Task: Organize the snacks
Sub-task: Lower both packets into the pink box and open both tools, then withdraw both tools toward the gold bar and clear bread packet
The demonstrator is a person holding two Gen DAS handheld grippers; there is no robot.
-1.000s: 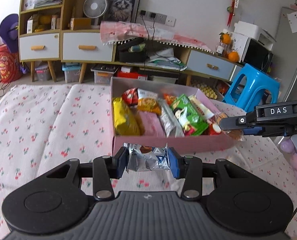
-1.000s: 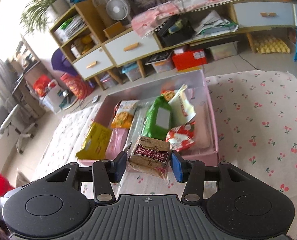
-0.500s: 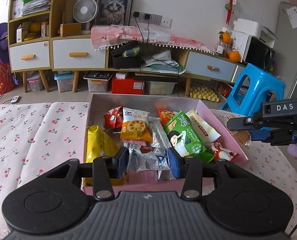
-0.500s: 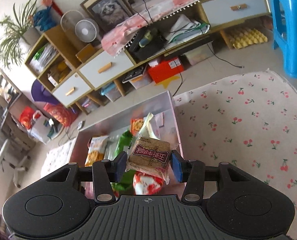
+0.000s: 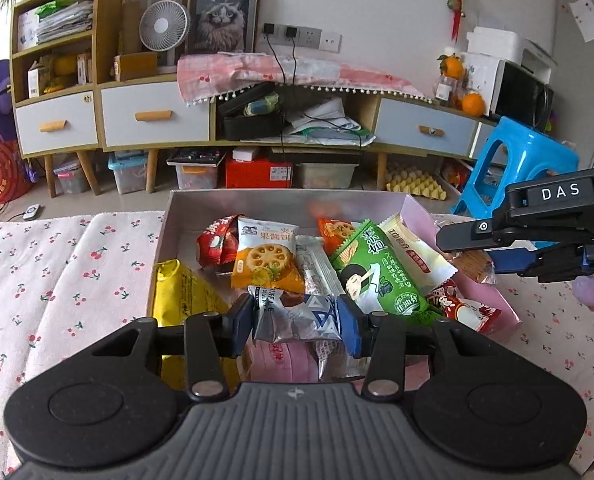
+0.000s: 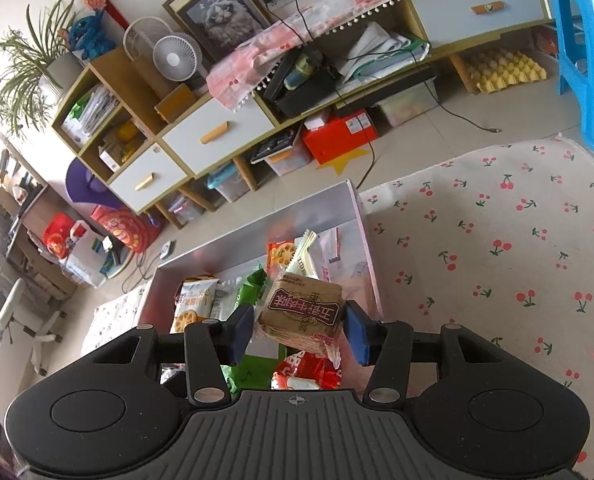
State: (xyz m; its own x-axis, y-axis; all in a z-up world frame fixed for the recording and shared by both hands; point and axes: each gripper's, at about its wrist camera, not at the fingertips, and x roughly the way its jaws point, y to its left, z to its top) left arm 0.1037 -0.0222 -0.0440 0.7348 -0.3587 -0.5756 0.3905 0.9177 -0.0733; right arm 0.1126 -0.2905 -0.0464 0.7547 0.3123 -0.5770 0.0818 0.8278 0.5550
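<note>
Above the pink box (image 5: 413,210) of snacks, a silver packet (image 5: 297,317) is seen between the fingers of the left gripper (image 5: 296,322); the fingers are opening but still touch it. In the right gripper (image 6: 299,326), a brown biscuit pack (image 6: 301,309) hangs over the box; these fingers are opening too, a small gap is seen beside the pack.

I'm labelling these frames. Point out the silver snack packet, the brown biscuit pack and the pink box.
silver snack packet (image 5: 297,317), left wrist view, middle of the wrapper.
brown biscuit pack (image 6: 303,312), right wrist view, dark label on its face.
pink box (image 5: 161,236), left wrist view, left wall's rim.
</note>
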